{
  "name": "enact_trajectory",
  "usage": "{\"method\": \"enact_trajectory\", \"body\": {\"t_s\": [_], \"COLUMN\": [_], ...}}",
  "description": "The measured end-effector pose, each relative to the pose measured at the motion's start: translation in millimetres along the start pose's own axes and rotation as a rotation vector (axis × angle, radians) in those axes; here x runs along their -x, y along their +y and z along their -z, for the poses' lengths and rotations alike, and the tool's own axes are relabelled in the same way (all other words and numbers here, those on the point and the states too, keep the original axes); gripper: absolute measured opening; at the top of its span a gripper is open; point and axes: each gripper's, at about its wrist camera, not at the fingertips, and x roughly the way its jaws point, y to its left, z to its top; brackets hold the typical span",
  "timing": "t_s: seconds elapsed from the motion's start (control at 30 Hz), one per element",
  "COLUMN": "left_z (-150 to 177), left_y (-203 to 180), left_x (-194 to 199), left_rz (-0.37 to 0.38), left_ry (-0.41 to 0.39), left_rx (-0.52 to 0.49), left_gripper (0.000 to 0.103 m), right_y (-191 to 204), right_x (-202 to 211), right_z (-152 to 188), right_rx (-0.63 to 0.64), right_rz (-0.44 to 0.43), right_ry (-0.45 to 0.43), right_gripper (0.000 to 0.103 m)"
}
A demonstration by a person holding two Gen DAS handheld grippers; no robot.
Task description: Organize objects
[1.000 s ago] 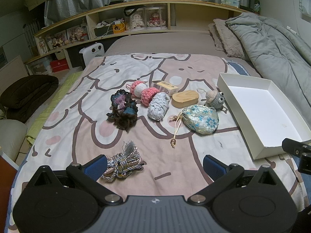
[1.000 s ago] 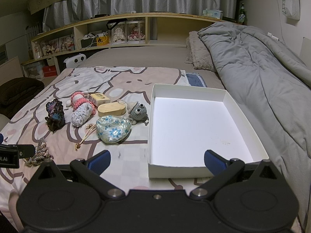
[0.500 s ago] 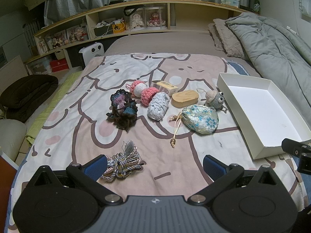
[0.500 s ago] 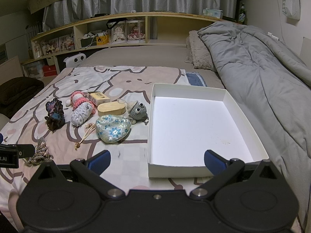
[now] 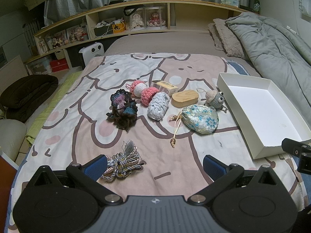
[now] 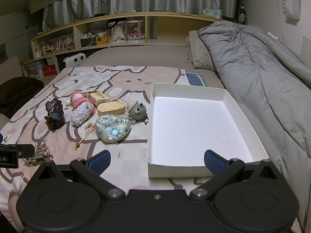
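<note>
An empty white box (image 6: pixel 202 128) lies on the bed at the right; it also shows in the left wrist view (image 5: pixel 262 104). Left of it lie a floral pouch (image 5: pixel 200 119), a grey crochet toy (image 5: pixel 214 99), a wooden oval box (image 5: pixel 184 99), a small carton (image 5: pixel 165 87), pink and pale blue crochet pieces (image 5: pixel 153 101) and a dark crochet piece (image 5: pixel 123 111). A bundle of cord (image 5: pixel 121 162) lies by the left finger of my left gripper (image 5: pixel 155 165), which is open and empty. My right gripper (image 6: pixel 156 160) is open and empty at the box's near edge.
A grey duvet (image 6: pixel 262 68) and a pillow (image 6: pixel 198 52) lie at the right. A wooden shelf (image 6: pixel 126 31) with dolls stands behind the bed. A dark cushion (image 5: pixel 25 95) and a white heater (image 5: pixel 91 54) are on the floor at the left.
</note>
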Motion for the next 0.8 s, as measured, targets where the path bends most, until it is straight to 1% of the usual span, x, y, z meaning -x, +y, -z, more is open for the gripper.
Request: {"method": "enact_trajectory", "body": {"t_s": [0.33, 0.43, 0.47, 0.63, 0.8], "left_z": [-0.1, 0.0, 0.0, 1.0, -5.3], "left_y": [0.0, 0.1, 0.2, 0.6, 0.3], "left_x": [0.3, 0.3, 0.2, 0.9, -1.6], "left_rz": [0.0, 0.001, 0.001, 0.014, 0.017], "left_ry": [0.001, 0.0, 0.0, 0.0, -0.011], "left_rx": [0.0, 0.0, 0.0, 0.01, 0.031], "left_gripper": [0.103, 0.103, 0.103, 0.103, 0.103], "right_y": [0.3, 3.7, 2.8, 1.9, 2.0], "right_x": [0.6, -0.6, -4.8, -3.9, -1.2], "right_z": [-1.1, 1.3, 7.9, 6.8, -2.8], "right_rx": [0.001, -0.001, -0.001, -0.003, -0.005], "right_rz": [0.001, 0.001, 0.001, -0.003, -0.024], "right_ry": [0.001, 0.002, 0.003, 0.0, -0.038], "right_gripper": [0.103, 0.103, 0.103, 0.103, 0.103]}}
